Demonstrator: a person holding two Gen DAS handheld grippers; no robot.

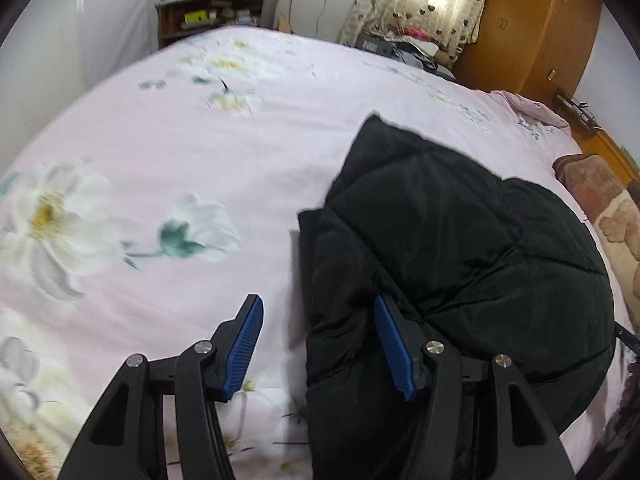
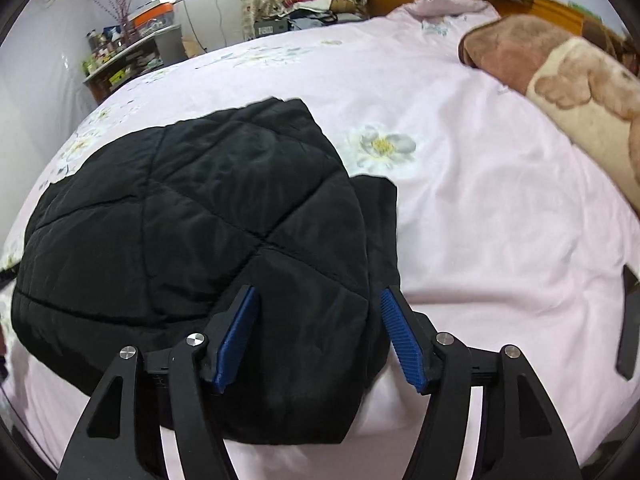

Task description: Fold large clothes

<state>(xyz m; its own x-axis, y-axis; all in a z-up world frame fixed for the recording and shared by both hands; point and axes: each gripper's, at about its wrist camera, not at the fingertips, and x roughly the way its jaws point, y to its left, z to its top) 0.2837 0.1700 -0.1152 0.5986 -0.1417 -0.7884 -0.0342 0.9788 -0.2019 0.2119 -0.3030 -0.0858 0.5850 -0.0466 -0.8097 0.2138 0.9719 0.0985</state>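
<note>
A black quilted puffer jacket [image 1: 460,232] lies folded in a bulky heap on the pink flowered bedsheet [image 1: 200,140]. In the left wrist view my left gripper [image 1: 318,304] hangs over the jacket's left edge. Its blue pads stand apart, one over the sheet and one over the black fabric, gripping nothing. In the right wrist view the jacket [image 2: 180,208] fills the left half of the bedsheet [image 2: 480,200]. My right gripper [image 2: 319,293] hovers over the jacket's near right corner, jaws wide, and neither pad presses on the cloth.
A brown and cream plush blanket [image 2: 560,80] lies along the bed's right side. A cluttered shelf [image 1: 212,12] stands beyond the far edge, and a wooden wardrobe [image 1: 540,20] beside the curtained window. A dark strap [image 2: 628,320] shows at the right rim.
</note>
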